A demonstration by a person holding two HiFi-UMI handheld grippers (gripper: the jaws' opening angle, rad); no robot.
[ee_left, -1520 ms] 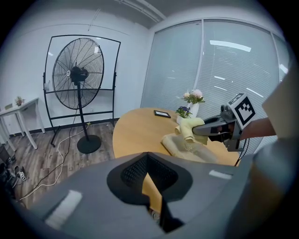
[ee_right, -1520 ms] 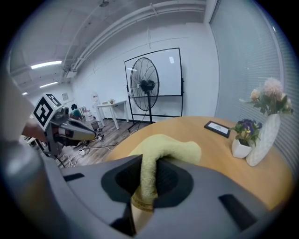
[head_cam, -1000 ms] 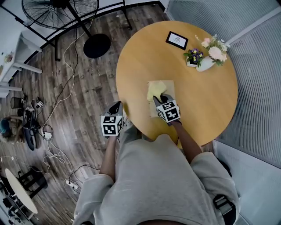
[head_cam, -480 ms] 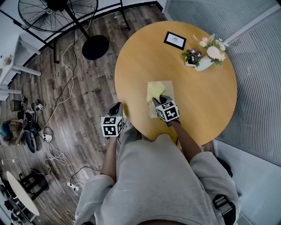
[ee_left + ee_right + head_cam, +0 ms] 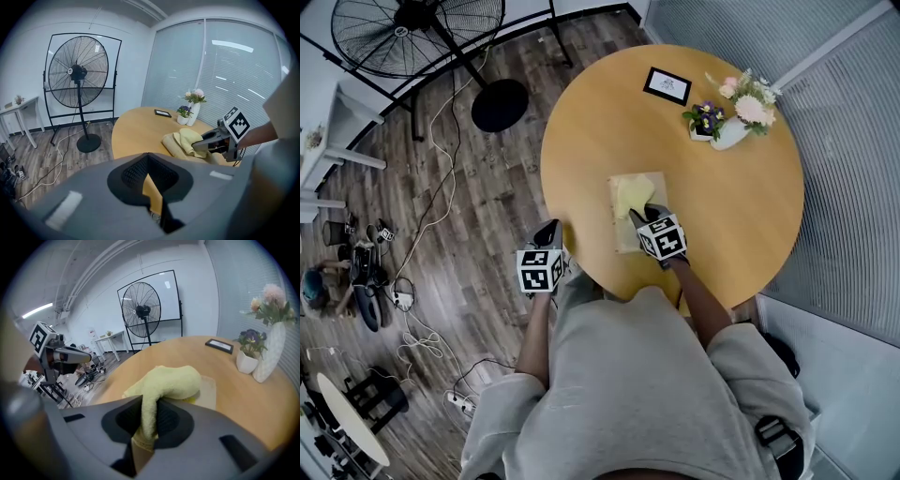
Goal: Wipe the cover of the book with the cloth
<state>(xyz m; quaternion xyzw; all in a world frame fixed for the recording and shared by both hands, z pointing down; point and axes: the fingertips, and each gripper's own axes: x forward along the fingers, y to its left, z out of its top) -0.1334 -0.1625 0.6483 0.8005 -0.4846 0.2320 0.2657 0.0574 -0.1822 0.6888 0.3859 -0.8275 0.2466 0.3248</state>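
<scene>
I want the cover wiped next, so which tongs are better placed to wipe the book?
Right. The right tongs are shut on the cloth, which rests on the book. The left tongs are shut and empty, at the edge of the table, away from the book.

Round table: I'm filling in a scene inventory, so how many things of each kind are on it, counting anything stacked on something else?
Book: 1
Cloth: 1
Picture frame: 1
Flower holders: 2 (tall vase, small pot)
Total: 5
</scene>
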